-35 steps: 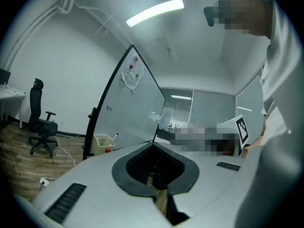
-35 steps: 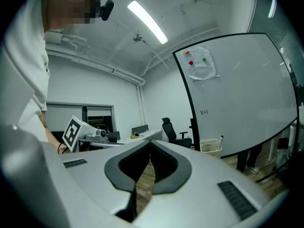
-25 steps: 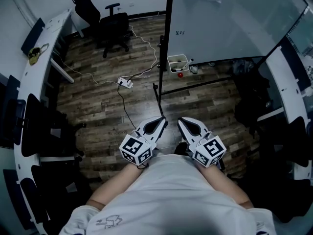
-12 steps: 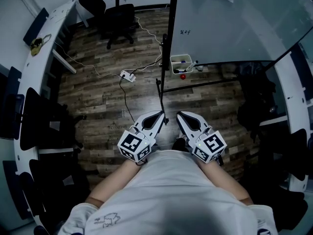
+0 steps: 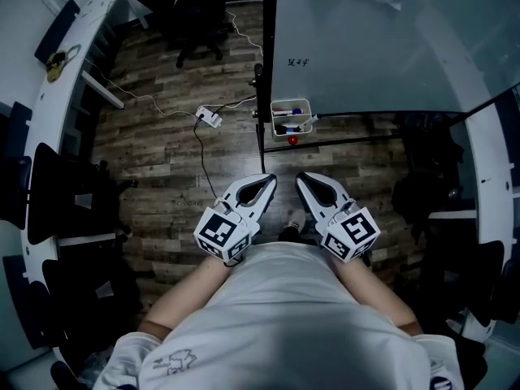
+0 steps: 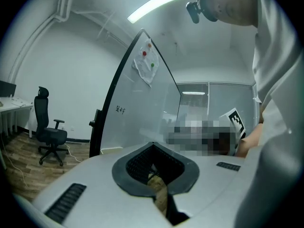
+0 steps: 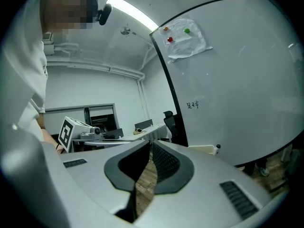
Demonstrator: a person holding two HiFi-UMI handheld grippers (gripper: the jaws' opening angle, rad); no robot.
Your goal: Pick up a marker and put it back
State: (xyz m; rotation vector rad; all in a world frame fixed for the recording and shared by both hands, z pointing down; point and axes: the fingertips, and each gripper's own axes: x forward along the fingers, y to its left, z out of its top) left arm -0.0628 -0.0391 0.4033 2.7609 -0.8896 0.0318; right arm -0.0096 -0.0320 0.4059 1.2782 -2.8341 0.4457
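White tray (image 5: 291,101) of markers (image 5: 294,123) hangs at the whiteboard's (image 5: 374,47) lower edge. Left gripper (image 5: 263,183) and right gripper (image 5: 305,180) are closed and empty, so one should probably open squarely above a marker before descending.

Ahead of the right gripper (image 5: 304,180), the markers (image 5: 291,114) in the tray (image 5: 277,106) are too small to count; the whiteboard (image 5: 366,39) is cut off above.

- floor (image 5: 162,149): wood planks, grainy, pretty matt;
- whiteboard (image 5: 366,47): smooth and glossy;
- shirt (image 5: 284,315): soft plain cloth;
- left gripper (image 5: 269,178), right gripper (image 5: 301,177): matt plastic shells, ribbed dark pads (image 7: 164,163)
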